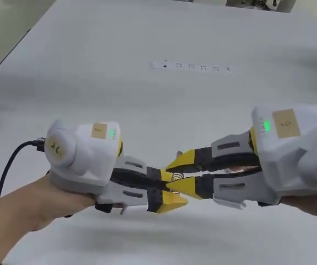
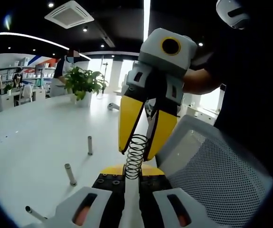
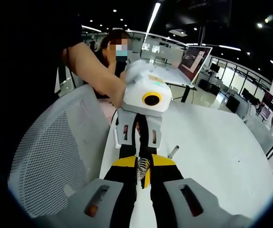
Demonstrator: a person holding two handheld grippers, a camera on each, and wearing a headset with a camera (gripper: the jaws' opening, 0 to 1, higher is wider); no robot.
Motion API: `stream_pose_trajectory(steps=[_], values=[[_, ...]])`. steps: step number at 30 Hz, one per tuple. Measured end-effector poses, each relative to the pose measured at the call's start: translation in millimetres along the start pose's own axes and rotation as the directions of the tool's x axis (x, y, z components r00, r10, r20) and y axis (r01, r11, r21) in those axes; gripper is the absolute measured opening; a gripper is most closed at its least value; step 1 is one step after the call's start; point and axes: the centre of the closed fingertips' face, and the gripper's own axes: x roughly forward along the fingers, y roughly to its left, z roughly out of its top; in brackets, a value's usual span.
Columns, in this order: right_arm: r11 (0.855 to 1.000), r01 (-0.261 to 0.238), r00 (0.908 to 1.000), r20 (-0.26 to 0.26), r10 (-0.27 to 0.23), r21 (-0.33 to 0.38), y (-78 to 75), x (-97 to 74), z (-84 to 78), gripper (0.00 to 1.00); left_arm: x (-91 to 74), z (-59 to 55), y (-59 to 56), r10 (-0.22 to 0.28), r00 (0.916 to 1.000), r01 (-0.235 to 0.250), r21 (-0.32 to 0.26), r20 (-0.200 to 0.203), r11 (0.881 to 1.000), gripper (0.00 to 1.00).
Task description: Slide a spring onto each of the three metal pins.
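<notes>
- Spring point(image 2: 134, 156): lower coils hidden between the left claw's point(image 2: 132, 176) jaws.
- Lowest metal pin point(image 2: 33, 213): base hidden behind that claw's body.
- Surface markings point(image 1: 191, 66): too small to read.

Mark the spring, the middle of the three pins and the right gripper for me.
spring point(image 2: 134, 164), left gripper view, on its middle coils.
middle pin point(image 2: 70, 175), left gripper view, halfway up its shaft.
right gripper point(image 2: 135, 154), left gripper view, midway between its yellow jaw tips.
</notes>
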Motion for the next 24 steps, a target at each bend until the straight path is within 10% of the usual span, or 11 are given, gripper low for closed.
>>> stream_pose_trajectory(steps=[24], values=[[1.000,0.018,0.9996,-0.020,-0.018,-0.025,-3.6,-0.4,0.1,0.06,1.7,3.6,1.4,0.015,0.9999,-0.015,-0.041,0.006,0.999,0.09]])
